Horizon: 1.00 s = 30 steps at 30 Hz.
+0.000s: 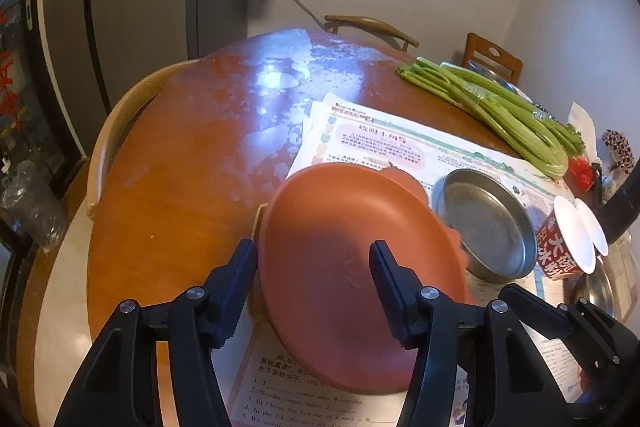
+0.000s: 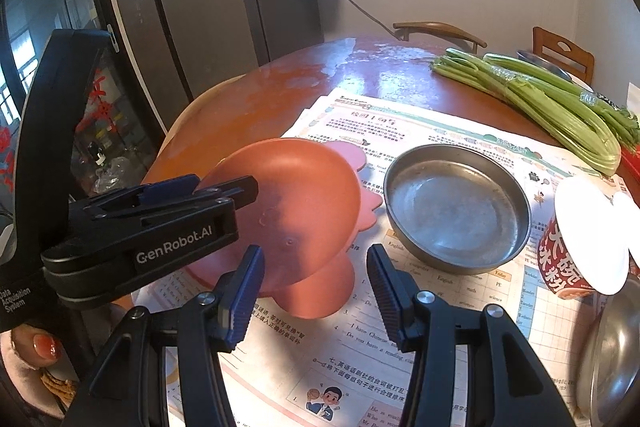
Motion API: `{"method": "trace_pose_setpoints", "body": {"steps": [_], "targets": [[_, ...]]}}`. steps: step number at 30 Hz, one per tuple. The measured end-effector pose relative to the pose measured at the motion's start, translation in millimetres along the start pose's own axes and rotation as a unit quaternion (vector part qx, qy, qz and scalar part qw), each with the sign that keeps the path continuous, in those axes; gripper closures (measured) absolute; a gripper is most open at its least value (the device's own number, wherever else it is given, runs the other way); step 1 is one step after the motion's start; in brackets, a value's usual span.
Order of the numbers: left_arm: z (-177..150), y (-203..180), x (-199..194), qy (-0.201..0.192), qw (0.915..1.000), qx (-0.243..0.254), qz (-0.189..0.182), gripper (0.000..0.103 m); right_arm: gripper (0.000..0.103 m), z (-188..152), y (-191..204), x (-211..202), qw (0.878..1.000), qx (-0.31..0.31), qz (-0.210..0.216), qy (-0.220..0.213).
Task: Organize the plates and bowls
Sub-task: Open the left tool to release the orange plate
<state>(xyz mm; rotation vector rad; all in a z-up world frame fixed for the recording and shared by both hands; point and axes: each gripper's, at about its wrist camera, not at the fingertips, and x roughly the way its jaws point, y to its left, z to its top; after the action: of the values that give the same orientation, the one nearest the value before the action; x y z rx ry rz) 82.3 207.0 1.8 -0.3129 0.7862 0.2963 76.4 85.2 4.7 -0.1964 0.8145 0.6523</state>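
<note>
A red-brown plastic plate (image 1: 340, 267) (image 2: 288, 203) is tilted up off the table. My left gripper (image 1: 314, 279) has its jaws wide apart in its own view, but the right wrist view shows its fingers (image 2: 224, 193) pinched on the plate's left rim. A second pink scalloped plate (image 2: 352, 163) lies under it on the newspaper. A steel bowl (image 1: 488, 223) (image 2: 456, 207) sits to the right. My right gripper (image 2: 316, 287) is open and empty, just in front of the plates.
A round wooden table (image 1: 180, 167) carries newspapers (image 2: 400, 347), celery (image 1: 500, 107) (image 2: 540, 99), a red instant-noodle cup (image 1: 568, 243) (image 2: 580, 247) lying on its side, and another steel bowl (image 2: 616, 359) at the right edge. Chairs stand around the table.
</note>
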Motion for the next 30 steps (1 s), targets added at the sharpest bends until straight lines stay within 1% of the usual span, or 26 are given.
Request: {"method": "trace_pose_setpoints", "body": {"steps": [9, 23, 30], "targets": [[3, -6, -10, -0.012, 0.9999, 0.007, 0.0, 0.04, 0.05, 1, -2, -2, 1.0, 0.003, 0.002, -0.002], [4, -15, -26, -0.028, 0.9996, 0.007, -0.005, 0.039, 0.05, -1, -8, -13, 1.0, 0.008, 0.006, -0.013], [6, -17, -33, -0.031, 0.9994, -0.01, -0.007, 0.038, 0.05, -2, -25, -23, 0.999, 0.024, 0.011, -0.025]]}}
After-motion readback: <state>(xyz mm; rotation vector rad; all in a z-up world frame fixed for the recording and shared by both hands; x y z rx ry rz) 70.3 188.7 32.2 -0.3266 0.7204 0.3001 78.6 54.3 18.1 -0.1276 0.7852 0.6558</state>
